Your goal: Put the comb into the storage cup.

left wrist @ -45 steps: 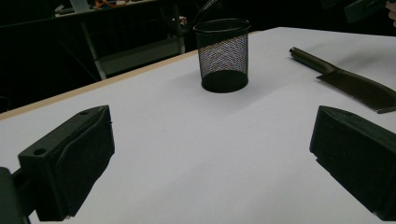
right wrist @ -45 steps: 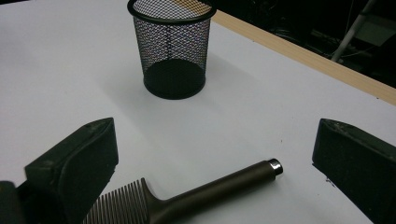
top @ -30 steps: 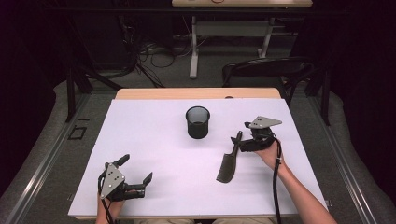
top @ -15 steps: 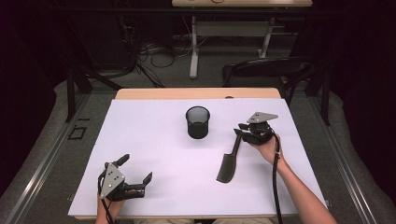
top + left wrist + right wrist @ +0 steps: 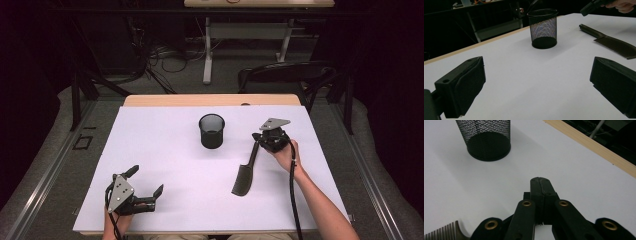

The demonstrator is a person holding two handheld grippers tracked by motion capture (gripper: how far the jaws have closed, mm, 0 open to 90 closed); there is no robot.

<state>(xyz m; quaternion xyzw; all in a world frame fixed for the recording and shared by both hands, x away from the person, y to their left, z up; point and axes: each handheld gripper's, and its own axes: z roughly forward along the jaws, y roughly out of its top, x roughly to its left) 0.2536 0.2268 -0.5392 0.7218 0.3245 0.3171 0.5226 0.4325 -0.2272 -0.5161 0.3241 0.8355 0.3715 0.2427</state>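
A: Your right hand-held gripper (image 5: 264, 138) sits at the handle end of the black comb (image 5: 245, 172), on the right half of the white worktop (image 5: 165, 150). What are the jaws doing?

B: They have just been closing. In the right gripper view the two pads (image 5: 541, 188) are pressed flat together with nothing between them. The comb's toothed end (image 5: 442, 233) lies off to the lower left of that view, clear of the pads.

A: So the comb isn't gripped?

B: Not that you can see. It lies flat on the worktop, handle pointing toward your right hand-held gripper, teeth end toward you. Whether the gripper's tip touches the handle, the high view is too coarse to say.

A: And your left hand-held gripper (image 5: 145, 189)?

B: Near the front left edge of the worktop, jaws spread wide, nothing in them. Its own view looks between both pads (image 5: 469, 87) at bare white surface.

A: The mesh pen cup (image 5: 211, 131)?

B: Upright, mid-worktop, left of the comb and well apart from both grippers.
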